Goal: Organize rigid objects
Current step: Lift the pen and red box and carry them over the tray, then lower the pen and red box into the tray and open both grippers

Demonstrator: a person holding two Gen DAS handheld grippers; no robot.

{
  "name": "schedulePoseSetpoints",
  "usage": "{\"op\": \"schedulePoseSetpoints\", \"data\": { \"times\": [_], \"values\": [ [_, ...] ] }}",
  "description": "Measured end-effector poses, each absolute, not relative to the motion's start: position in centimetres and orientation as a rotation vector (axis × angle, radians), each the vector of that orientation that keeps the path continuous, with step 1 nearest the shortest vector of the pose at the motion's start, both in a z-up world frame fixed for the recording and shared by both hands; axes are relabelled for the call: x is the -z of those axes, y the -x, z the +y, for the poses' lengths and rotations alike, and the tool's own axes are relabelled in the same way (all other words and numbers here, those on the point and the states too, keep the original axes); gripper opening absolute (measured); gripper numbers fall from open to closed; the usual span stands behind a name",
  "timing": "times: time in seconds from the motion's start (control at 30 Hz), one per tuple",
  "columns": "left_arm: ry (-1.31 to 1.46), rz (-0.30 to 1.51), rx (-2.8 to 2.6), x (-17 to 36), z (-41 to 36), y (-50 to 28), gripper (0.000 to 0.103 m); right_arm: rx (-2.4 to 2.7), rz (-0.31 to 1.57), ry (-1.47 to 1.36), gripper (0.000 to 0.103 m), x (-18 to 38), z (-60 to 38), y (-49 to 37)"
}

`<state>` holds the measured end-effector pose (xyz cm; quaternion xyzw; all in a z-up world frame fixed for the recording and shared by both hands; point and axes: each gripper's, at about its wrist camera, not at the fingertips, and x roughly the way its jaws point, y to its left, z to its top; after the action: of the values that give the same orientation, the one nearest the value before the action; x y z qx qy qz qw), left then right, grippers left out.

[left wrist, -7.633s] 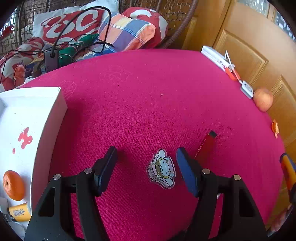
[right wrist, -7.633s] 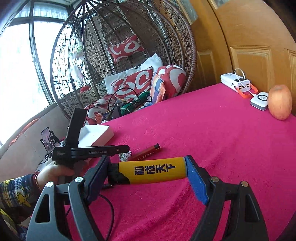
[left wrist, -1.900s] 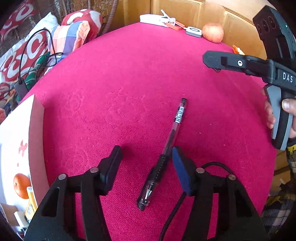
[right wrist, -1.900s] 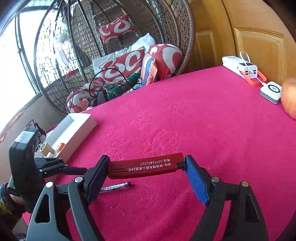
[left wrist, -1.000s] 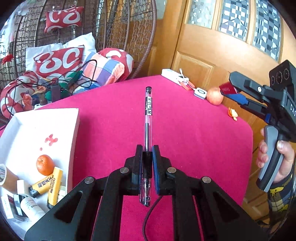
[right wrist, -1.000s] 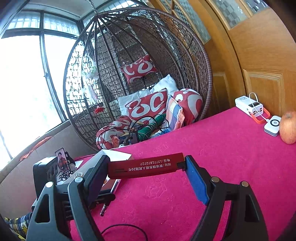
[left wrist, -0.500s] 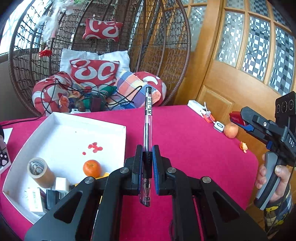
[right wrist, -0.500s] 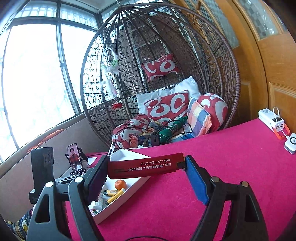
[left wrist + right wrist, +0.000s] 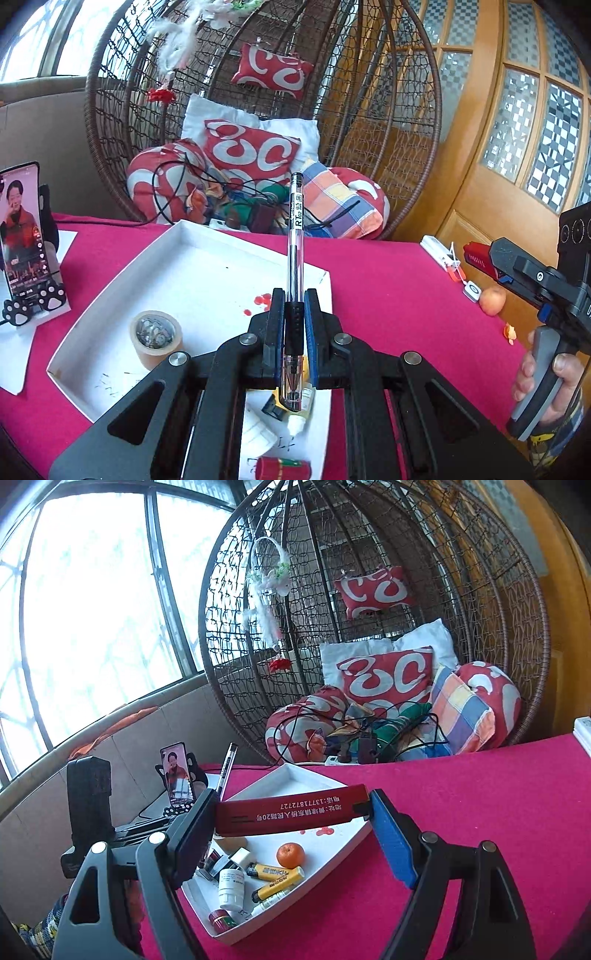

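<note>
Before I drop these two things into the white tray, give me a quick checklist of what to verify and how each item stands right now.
1. Pen clamped in the left gripper: ok, the jaws are shut on its black grip section.
2. Red bar held in the right gripper: ok, it spans the jaws end to end.
3. Left gripper over the white tray: ok, the tray lies right below and ahead of it.
4. Right gripper over the tray: cannot tell; the tray shows behind the bar, but height above it is unclear.
5. Free landing spot: ok, the tray's far half is bare; the tape roll and orange sit at the near end.
</note>
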<state>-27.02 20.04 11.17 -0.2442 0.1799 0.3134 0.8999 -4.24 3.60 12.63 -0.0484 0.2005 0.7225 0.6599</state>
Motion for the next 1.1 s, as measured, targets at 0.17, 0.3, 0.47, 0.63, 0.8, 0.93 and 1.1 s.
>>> {"op": "schedulePoseSetpoints", "data": {
  "times": [0.17, 0.3, 0.47, 0.63, 0.8, 0.93, 1.1],
  "values": [
    [0.515, 0.408, -0.735, -10.4, 23.0, 27.6, 0.009, -1.640, 0.475, 0.164, 0.082, -12.0, 7.2, 6.0],
    [0.510, 0.441, -0.825, -9.5, 25.1, 28.2, 0.009, -1.639, 0.522, 0.207, 0.082, -10.4, 10.1, 7.2],
    [0.508, 0.452, -0.871, -8.6, 25.9, 28.7, 0.009, -1.629, 0.560, 0.277, 0.082, -7.8, 13.0, 9.1],
    [0.503, 0.462, -0.885, -8.3, 26.0, 28.7, 0.009, -1.627, 0.583, 0.305, 0.082, -6.4, 14.4, 10.3],
    [0.503, 0.464, -0.888, -8.1, 26.5, 28.5, 0.009, -1.619, 0.588, 0.328, 0.082, -5.8, 15.2, 10.8],
    [0.504, 0.465, -0.886, -8.1, 26.5, 28.3, 0.009, -1.612, 0.600, 0.332, 0.082, -5.4, 15.5, 10.9],
    [0.502, 0.467, -0.885, -8.0, 26.5, 27.8, 0.009, -1.607, 0.602, 0.337, 0.082, -5.0, 15.7, 11.1]
  ]
}}
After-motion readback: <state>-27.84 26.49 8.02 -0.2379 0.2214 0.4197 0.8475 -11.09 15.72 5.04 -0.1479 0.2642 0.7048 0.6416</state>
